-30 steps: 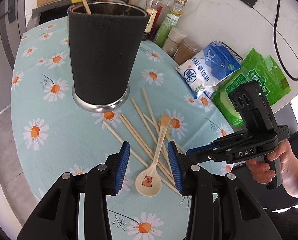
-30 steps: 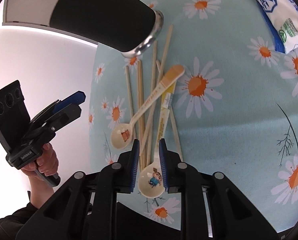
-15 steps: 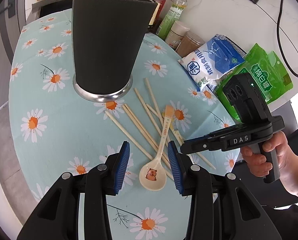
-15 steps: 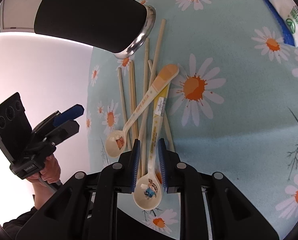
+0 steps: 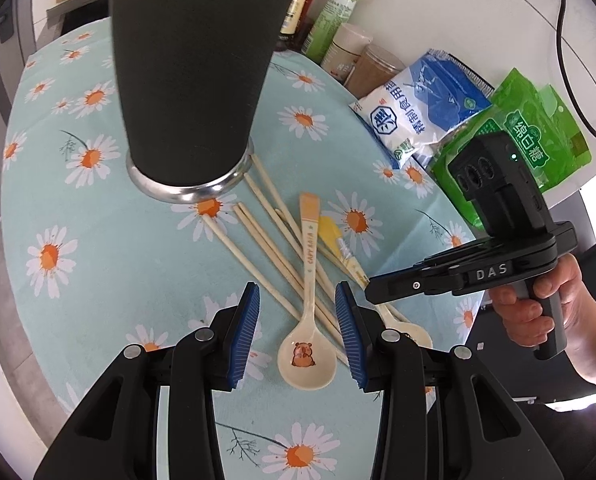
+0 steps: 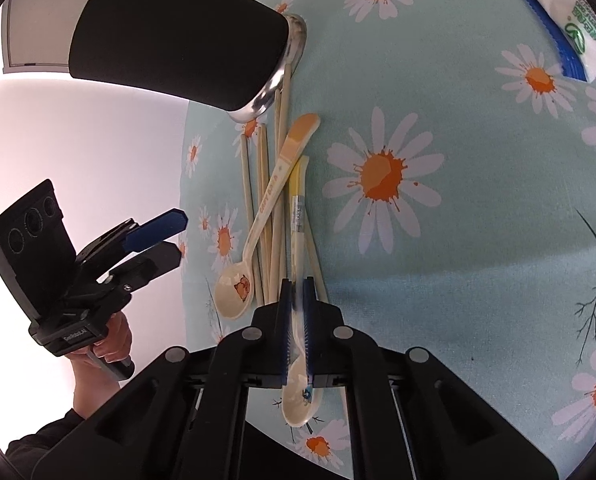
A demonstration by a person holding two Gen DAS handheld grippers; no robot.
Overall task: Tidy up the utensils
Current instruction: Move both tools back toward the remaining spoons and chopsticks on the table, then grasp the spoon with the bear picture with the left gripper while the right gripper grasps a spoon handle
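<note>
Right gripper (image 6: 297, 316) clenched on yellow-handled spoon (image 6: 298, 396), neck blurred between pads; left gripper (image 5: 297, 332) released over capybara spoon (image 5: 306, 356)

The left wrist view looks steeply down and forward over its own gripper (image 5: 297, 332), close above the tablecloth (image 5: 110, 280), with the holder (image 5: 190, 68) in the upper centre and the wall and bottles along the top. The right wrist view sits lower and nearer the cloth (image 6: 437, 280), facing the holder (image 6: 178, 36) at upper left. Both share the holder, chopsticks (image 5: 266, 256) (image 6: 266, 208) and two spoons. Each shows the other gripper: right edge (image 5: 389, 288) and left edge (image 6: 166, 240).
</note>
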